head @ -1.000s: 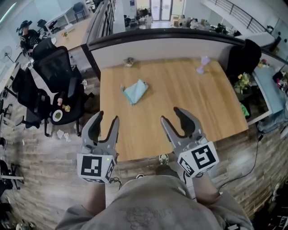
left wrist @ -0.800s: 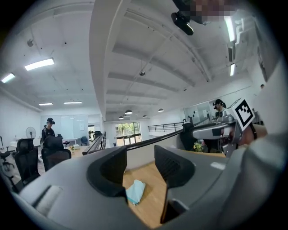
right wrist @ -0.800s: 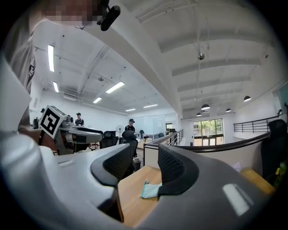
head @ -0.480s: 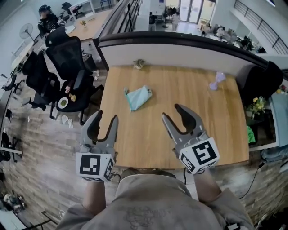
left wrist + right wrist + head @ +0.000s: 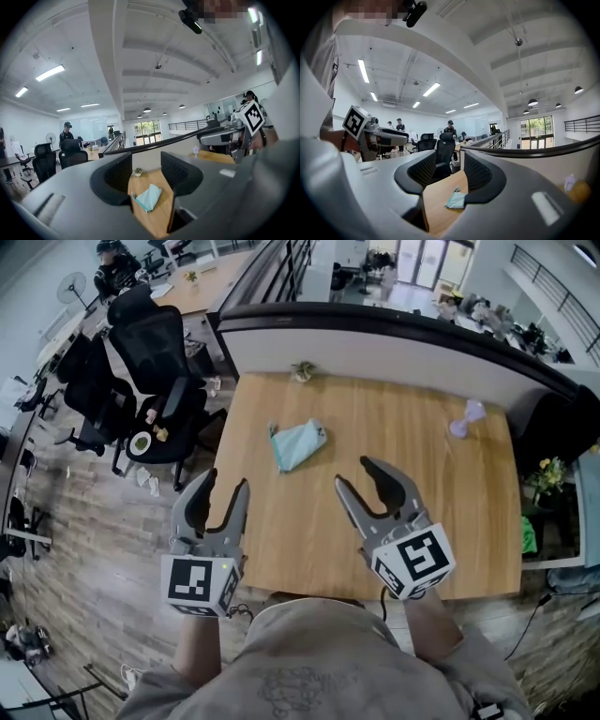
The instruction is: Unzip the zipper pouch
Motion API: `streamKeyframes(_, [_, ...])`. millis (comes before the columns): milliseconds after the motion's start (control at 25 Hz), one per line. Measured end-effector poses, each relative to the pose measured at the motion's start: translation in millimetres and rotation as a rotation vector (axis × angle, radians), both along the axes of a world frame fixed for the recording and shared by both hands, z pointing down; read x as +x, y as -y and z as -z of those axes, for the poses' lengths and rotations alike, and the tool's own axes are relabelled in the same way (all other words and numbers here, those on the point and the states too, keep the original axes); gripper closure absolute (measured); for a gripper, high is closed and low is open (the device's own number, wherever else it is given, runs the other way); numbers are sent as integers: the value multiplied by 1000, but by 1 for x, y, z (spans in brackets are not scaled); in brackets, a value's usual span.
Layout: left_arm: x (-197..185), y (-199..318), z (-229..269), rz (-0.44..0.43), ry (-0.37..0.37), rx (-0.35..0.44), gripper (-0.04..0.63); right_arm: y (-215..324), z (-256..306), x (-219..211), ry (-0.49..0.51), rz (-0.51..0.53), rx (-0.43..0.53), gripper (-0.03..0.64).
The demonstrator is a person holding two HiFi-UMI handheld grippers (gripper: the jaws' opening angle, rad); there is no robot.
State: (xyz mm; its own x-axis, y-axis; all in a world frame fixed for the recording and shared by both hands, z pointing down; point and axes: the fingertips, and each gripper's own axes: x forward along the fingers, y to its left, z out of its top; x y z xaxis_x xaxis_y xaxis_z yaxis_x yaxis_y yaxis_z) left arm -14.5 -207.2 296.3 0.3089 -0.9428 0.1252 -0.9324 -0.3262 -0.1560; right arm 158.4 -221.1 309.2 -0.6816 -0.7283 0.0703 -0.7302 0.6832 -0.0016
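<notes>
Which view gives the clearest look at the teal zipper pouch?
Head view: the pouch lies whole and unobstructed on the table. The left gripper view frames it low between open fingers; the right gripper view shows it small, partly hidden behind one finger.

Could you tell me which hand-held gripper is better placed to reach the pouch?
Probably the left hand-held gripper: open, with the teal zipper pouch framed between its jaws. The right hand-held gripper, also open, points slightly off it.

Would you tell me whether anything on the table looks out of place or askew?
Only mildly: the teal zipper pouch lies rumpled and slanted on the table. Nothing looks spilled or damaged. The left hand-held gripper and right hand-held gripper hover open, short of it.
</notes>
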Motion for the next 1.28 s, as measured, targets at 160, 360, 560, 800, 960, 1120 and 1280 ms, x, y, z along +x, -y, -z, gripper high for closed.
streamKeyframes(160, [-4,10,-2,-6,0,-9,416,8,-3,-6,-12,1,-11,443])
streamKeyframes(360, [-12,24,-12,-14,-7,-37,416,24,-21,-15,-41,-1,-52,443])
streamKeyframes(560, [-29,41,-40,1,8,-84,416,46,-44,-33,-101,13,-88,443])
streamKeyframes(800, [-51,65,-83,19,-18,-169,416,78,-94,-67,-213,69,-145,443])
streamKeyframes(960, [-60,81,-115,20,-16,-222,416,101,-144,-87,-251,101,-230,443])
streamKeyframes(1120, [-64,97,-148,19,-20,-278,416,120,-192,-104,-270,125,-327,443])
streamKeyframes(1280, [-67,109,-177,20,-29,-340,416,135,-237,-120,-318,143,-386,443])
